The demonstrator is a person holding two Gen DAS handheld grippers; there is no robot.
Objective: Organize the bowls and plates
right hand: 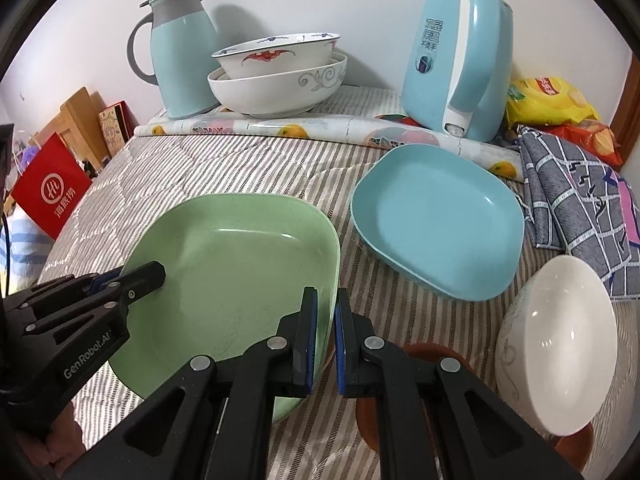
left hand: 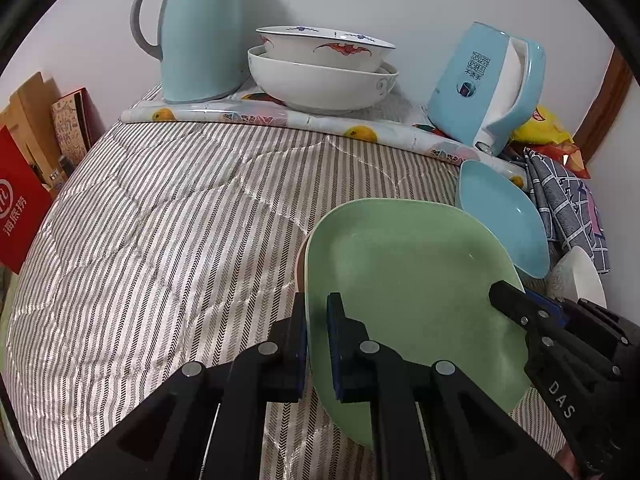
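A green plate (left hand: 408, 280) is held above the striped cloth by both grippers. My left gripper (left hand: 318, 320) is shut on its left rim; it also shows in the right wrist view (right hand: 136, 280). My right gripper (right hand: 326, 320) is shut on its right rim, and shows in the left wrist view (left hand: 516, 300). The green plate (right hand: 236, 276) is tilted. A blue plate (right hand: 436, 220) lies to the right, also in the left wrist view (left hand: 504, 216). A white bowl (right hand: 560, 344) sits at the right on a brown plate (right hand: 420, 354). Two stacked bowls (left hand: 324, 68) stand at the back.
A teal thermos jug (left hand: 200, 36) stands back left and a blue kettle (left hand: 488, 84) back right on a rolled fruit-print mat (left hand: 256, 116). A checked cloth (right hand: 580, 200) and snack bags (right hand: 548, 100) lie at the right. A red bag (right hand: 48, 188) and boxes stand left.
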